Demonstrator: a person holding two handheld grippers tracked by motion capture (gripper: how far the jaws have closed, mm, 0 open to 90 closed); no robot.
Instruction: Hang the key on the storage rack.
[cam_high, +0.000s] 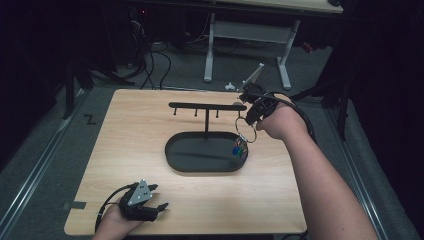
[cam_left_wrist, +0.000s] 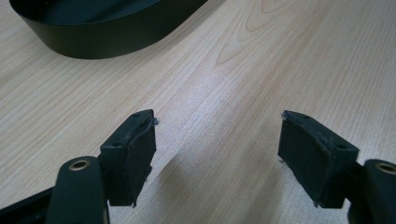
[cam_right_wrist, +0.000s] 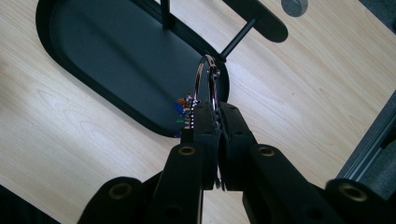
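My left claw (cam_high: 156, 199) idle at lower left of frame, jaws apart over bare table (cam_high: 125, 130). Right claw (cam_high: 248, 116) clamped on key ring (cam_high: 246, 131), frame centre-right, beside stand's peg bar (cam_high: 207, 105), above oval tray (cam_high: 200, 152). Probably hanging step; next, guide ring onto end peg.

A lab: dark curtained bay, floor cables (cam_high: 155, 62), a lone wooden table (cam_high: 130, 150).
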